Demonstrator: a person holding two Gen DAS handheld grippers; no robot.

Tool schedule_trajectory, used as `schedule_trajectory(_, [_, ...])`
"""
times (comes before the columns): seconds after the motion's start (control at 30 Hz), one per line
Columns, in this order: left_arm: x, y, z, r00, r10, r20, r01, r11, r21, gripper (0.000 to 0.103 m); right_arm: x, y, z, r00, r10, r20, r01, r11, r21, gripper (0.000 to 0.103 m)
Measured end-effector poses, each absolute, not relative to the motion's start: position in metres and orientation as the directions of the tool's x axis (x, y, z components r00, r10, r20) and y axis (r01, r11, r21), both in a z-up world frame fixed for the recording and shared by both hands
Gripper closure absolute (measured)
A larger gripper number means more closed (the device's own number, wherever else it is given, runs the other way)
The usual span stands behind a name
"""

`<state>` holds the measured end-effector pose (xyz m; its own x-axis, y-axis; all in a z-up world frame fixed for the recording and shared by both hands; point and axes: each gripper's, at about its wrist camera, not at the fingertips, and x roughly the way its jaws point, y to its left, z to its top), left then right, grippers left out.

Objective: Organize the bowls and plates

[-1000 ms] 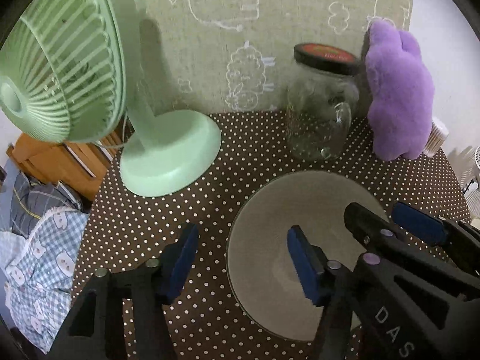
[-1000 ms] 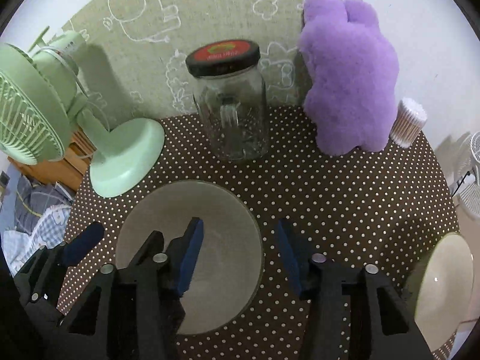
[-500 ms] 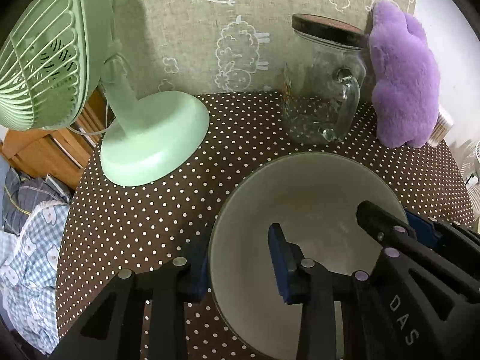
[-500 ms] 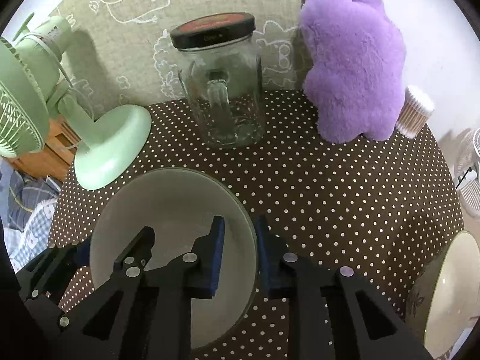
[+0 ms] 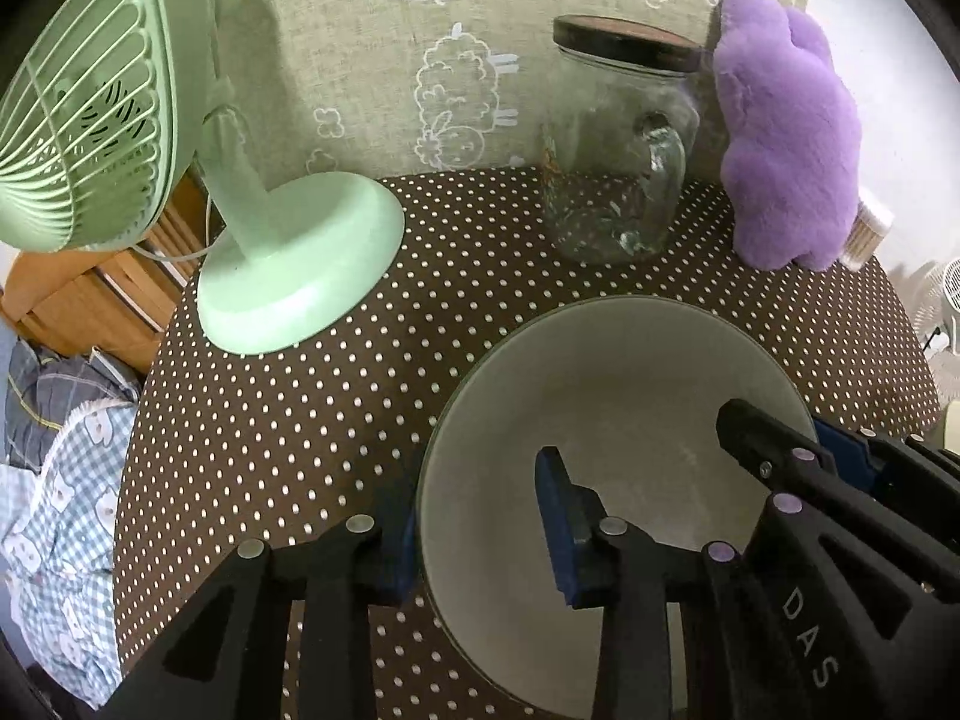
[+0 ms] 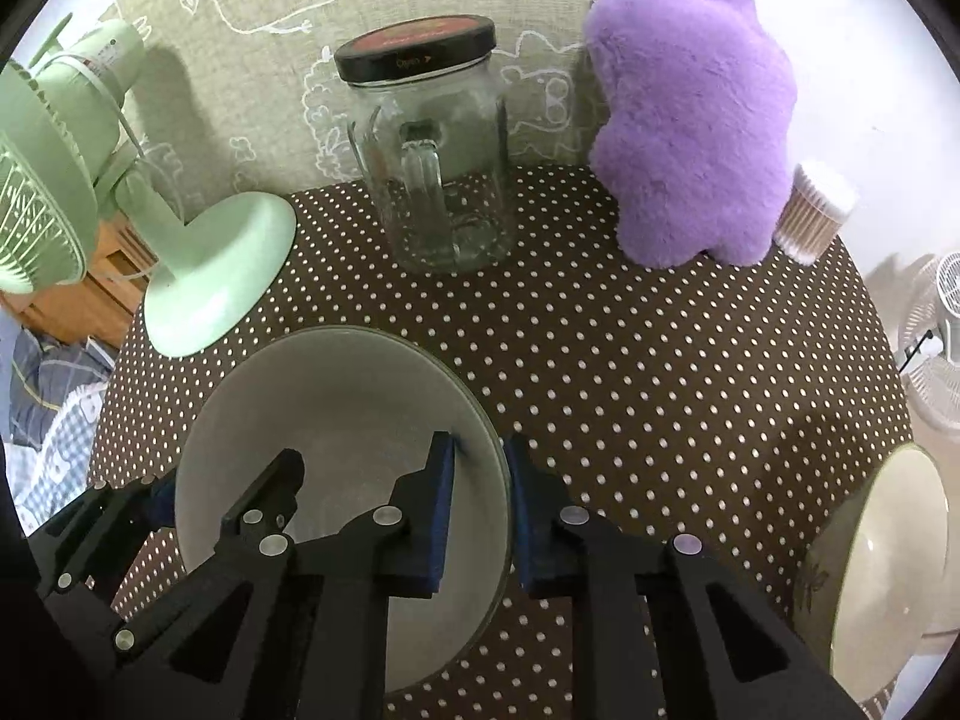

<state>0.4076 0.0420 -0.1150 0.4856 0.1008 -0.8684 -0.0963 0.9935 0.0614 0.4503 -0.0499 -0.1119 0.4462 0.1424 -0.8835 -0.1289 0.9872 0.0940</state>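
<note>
Pale grey bowl [image 5: 612, 396] upright on the dotted tablecloth [image 5: 288, 420].

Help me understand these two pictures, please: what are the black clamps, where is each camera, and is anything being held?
A person holds a two-finger gripper in each hand, each carrying a fisheye camera that looks along its fingers. The left gripper is shut on the left rim of the grey bowl; the right gripper is shut on its right rim. The bowl sits over a brown dotted tablecloth. Behind stand a green fan, a lidded glass jar, a purple plush toy and a cotton swab tub. A second bowl sits at right.
</note>
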Motion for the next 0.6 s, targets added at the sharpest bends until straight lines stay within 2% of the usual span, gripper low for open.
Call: schedule_trajectory(0.6, [0.375,0.030,-0.069,0.527,0.104,-0.844,-0.081,0.994,0.072,0.070,0.409,-0.065,-0.062,0.476,0.147,-0.867,-0.103,0.988,0.112,0.082])
